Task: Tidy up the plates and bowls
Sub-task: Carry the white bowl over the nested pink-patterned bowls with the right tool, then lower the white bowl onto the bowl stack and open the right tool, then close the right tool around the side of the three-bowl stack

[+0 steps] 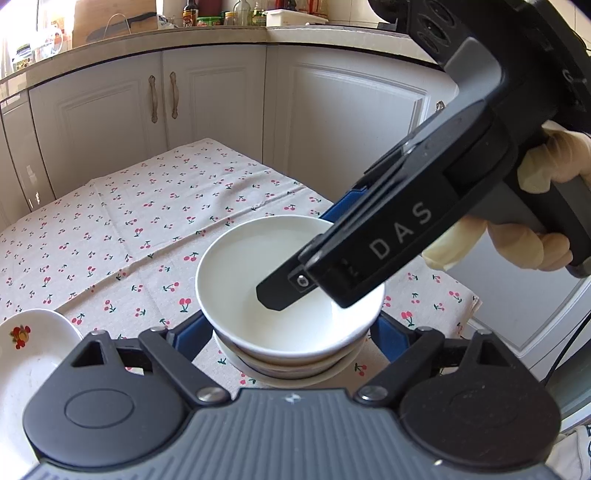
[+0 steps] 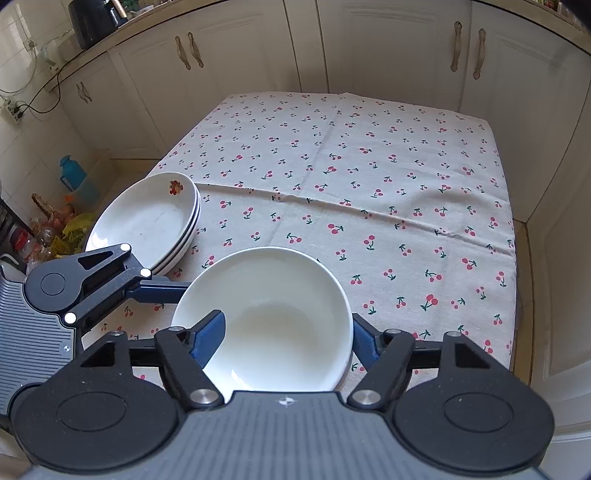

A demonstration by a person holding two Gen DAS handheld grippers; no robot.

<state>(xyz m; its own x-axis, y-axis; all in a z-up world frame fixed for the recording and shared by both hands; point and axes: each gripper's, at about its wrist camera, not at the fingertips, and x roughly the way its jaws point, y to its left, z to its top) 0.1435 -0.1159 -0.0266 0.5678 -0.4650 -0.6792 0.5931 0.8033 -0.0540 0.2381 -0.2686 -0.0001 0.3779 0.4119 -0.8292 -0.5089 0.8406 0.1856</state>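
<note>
We read only one piece of lettering: the white capitals "DAS" on the black side of the right gripper [image 1: 280, 295], seen from the left wrist camera. Just below those letters sits a further small mark, too blurred for us to make out. The bottles [image 1: 221, 14] on the counter carry labels, but they are too small for us to read.

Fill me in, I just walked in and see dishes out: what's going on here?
A person with a gripper in each hand is stacking dishes on a cherry-print tablecloth. The right gripper straddles the rim of the top white bowl, one finger inside. The left gripper brackets the bowl stack. Stacked plates sit beside it.
</note>
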